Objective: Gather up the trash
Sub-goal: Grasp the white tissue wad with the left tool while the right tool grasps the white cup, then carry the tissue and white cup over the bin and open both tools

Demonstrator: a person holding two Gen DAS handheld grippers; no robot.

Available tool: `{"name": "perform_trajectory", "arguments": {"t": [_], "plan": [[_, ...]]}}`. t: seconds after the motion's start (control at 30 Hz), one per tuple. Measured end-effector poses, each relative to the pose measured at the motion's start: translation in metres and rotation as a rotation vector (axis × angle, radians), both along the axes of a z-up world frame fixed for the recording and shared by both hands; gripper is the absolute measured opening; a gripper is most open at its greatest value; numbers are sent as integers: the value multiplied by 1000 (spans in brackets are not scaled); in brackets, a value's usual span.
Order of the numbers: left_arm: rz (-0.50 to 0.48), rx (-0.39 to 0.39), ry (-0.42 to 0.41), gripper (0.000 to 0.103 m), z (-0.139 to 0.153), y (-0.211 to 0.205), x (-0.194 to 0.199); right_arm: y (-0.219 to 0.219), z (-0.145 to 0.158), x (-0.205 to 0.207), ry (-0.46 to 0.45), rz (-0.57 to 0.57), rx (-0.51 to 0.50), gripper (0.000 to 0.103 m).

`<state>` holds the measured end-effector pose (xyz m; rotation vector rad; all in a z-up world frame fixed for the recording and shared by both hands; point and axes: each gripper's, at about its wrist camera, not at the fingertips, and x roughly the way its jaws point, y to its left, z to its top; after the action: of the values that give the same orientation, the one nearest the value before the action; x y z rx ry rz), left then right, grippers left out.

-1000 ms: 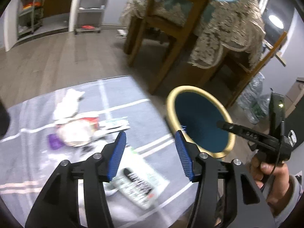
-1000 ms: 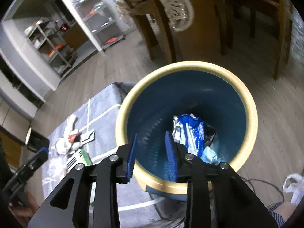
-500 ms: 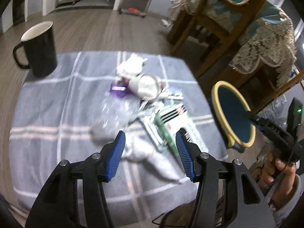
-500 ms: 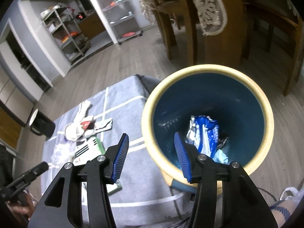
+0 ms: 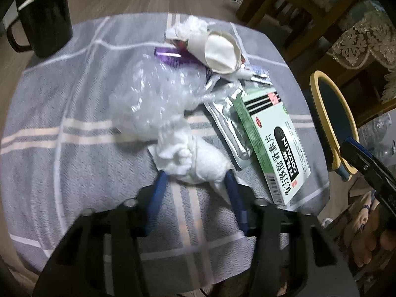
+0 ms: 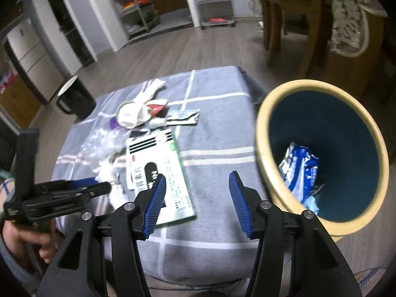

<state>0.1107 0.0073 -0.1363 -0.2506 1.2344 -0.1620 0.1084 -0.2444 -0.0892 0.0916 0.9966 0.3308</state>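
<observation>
My left gripper [image 5: 195, 173] points down at the grey checked tablecloth [image 5: 61, 136]. Its jaws are closing on a crumpled white tissue [image 5: 190, 160], which fills the gap and touches both blue pads. Further trash lies beyond it: a clear plastic bag [image 5: 158, 91], a foil pouch [image 5: 227, 128], a green-and-white medicine box [image 5: 272, 143] and a crushed white paper cup [image 5: 220, 49]. My right gripper [image 6: 198, 183] hangs over the table's near edge between the medicine box [image 6: 158, 170] and the blue bin [image 6: 321, 148]. Its jaws are opening, with nothing between them.
A black mug [image 5: 47, 22] stands at the cloth's far left corner. The yellow-rimmed bin [image 5: 331, 121] sits on the floor just right of the table and holds a blue wrapper [image 6: 299, 168]. Wooden chairs and a lace-covered table [image 6: 346, 24] stand behind it.
My left gripper dropped onto the white tissue and its jaws narrowed around it. My right gripper swung left from above the bin toward the table and opened wider.
</observation>
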Motion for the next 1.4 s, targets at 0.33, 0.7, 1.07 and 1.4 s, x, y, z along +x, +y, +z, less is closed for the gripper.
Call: {"name": "perform_trajectory", "arguments": {"t": [0.33,0.7,1.07,1.4], "plan": [[-24,-72,-24,4,16,2,-6,22,3,2,-4,94,24,57],[-1,-127,-130,4,47,16,-8,77,16,49,-21,168,38,57],[87,-150,-223,4,68,54,-4,127,4,106,8,245,-64,47],[134,-236,-157,4,46,67,5,140,-19,120,71,300,-102,8]]}}
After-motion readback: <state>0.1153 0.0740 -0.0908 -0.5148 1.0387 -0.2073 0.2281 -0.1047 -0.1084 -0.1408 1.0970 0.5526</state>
